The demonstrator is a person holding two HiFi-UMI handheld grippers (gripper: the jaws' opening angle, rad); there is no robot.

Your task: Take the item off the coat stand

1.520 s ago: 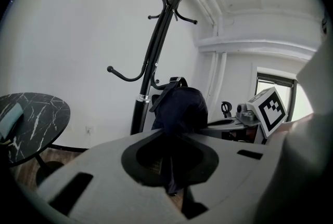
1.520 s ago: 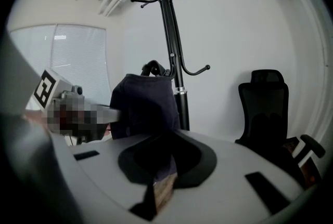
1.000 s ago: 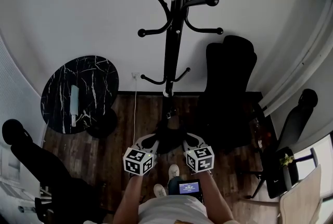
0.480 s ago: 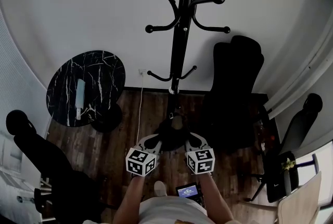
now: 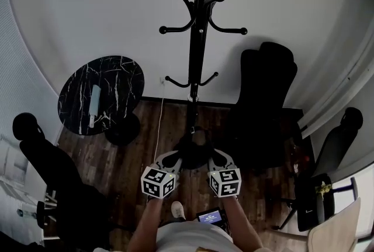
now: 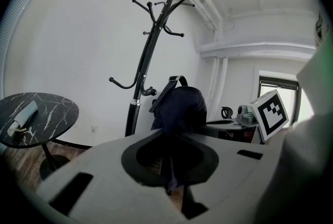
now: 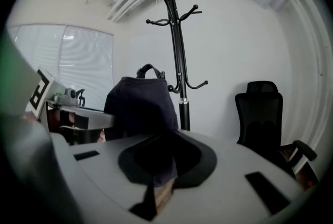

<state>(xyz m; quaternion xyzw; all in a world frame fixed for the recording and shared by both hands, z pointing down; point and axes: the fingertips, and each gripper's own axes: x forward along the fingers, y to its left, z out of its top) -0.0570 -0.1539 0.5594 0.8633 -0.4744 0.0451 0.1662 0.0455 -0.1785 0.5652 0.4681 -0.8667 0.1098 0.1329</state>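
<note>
A dark, soft bag (image 5: pixel 193 148) with a top strap hangs between my two grippers, low in front of the person's body. It is off the black coat stand (image 5: pixel 198 40), whose hooks are bare. My left gripper (image 5: pixel 175 162) is shut on the bag's left side and my right gripper (image 5: pixel 211 159) is shut on its right side. In the left gripper view the bag (image 6: pixel 179 108) fills the space ahead of the left gripper (image 6: pixel 171 168), with the coat stand (image 6: pixel 148 56) behind it. In the right gripper view the bag (image 7: pixel 140 106) sits in the right gripper (image 7: pixel 161 168), with the stand (image 7: pixel 179 56) beyond.
A round black marble table (image 5: pixel 117 78) with a pale folded item (image 5: pixel 94 99) stands to the left of the coat stand. A black office chair (image 5: pixel 266 99) stands to its right. More dark chairs (image 5: pixel 41 157) are at the left and the far right (image 5: pixel 336 134). The floor is dark wood.
Both grippers keep their hold on the bag and stay in the same place. The stand, table and chairs shift a little in the head view as the camera moves.
</note>
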